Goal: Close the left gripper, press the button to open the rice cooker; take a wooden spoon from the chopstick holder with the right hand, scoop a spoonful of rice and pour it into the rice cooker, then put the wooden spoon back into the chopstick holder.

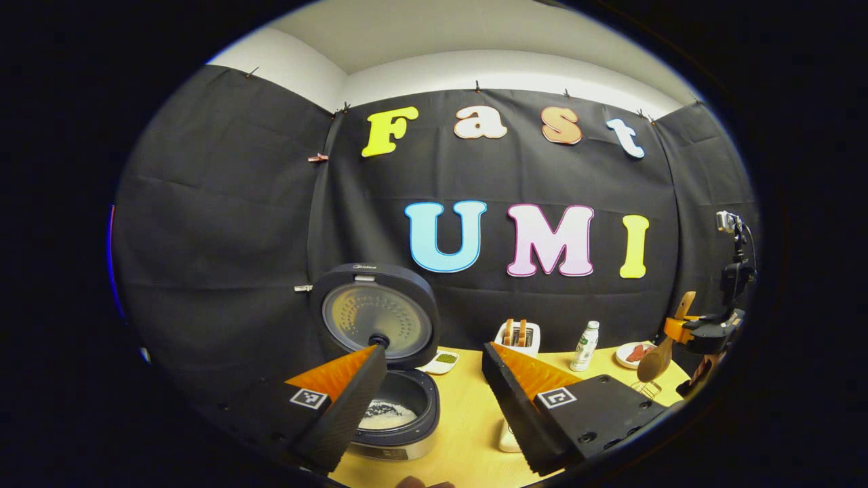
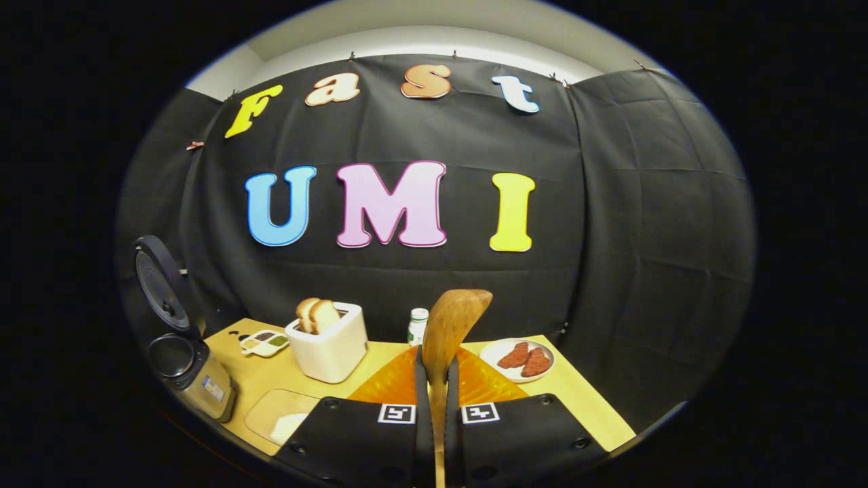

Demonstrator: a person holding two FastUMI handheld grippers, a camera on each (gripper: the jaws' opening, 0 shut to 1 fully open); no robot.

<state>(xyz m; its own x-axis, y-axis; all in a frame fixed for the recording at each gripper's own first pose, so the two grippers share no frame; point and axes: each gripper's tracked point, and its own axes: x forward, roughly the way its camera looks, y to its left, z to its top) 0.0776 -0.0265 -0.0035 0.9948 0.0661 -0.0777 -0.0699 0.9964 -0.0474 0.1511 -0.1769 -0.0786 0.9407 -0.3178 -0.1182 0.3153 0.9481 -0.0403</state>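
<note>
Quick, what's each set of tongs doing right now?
Left tongs: open, holding nothing, above the open rice cooker.
Right tongs: closed on the wooden spoon, bowl pointing up.

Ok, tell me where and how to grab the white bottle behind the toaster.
Grip the bottle around its straight middle body, below the cap. It stands upright, so come in level from the front with the jaws open to either side. The toaster stands to one side and the plate to the other, so a front approach looks clearest. The right gripper is shut on the wooden spoon; the left gripper is open.
</note>
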